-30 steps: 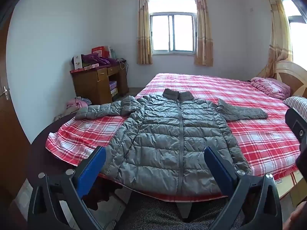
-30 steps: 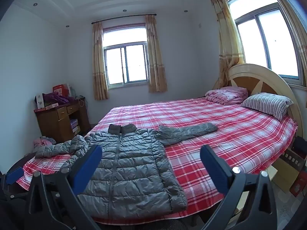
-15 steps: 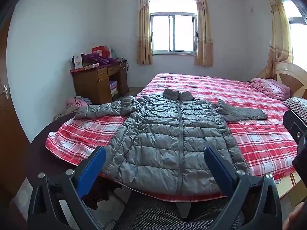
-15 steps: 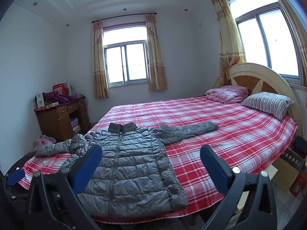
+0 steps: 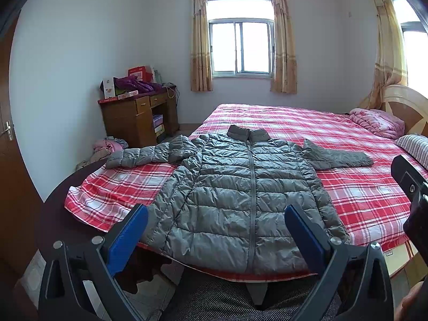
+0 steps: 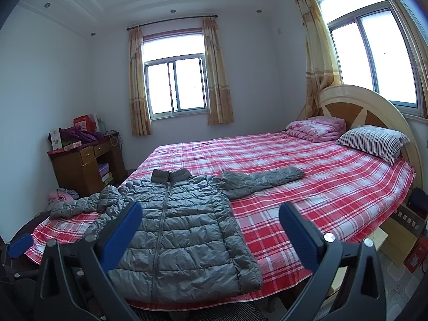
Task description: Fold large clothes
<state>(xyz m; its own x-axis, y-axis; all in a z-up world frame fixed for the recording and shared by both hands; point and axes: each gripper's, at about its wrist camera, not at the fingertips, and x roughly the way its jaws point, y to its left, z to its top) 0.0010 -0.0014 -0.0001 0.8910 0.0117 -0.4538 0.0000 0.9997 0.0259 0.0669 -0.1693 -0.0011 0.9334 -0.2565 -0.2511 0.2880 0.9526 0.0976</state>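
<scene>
A grey quilted puffer jacket [image 5: 240, 195] lies flat and zipped, front up, on the near edge of the bed, collar away from me and both sleeves spread out sideways. It also shows in the right wrist view [image 6: 182, 224]. My left gripper [image 5: 216, 230] is open and empty, held in the air short of the jacket's hem. My right gripper [image 6: 211, 230] is open and empty, held short of the bed, over the jacket's right hem side. The right gripper's body shows at the right edge of the left wrist view [image 5: 412, 187].
The bed [image 6: 307, 187] has a red plaid sheet, a striped pillow [image 6: 374, 141] and a folded pink quilt [image 6: 315, 128] by the headboard. A wooden desk [image 5: 139, 117] with clutter stands at the far left wall. Clothes lie on the floor [image 5: 109, 147] beside it.
</scene>
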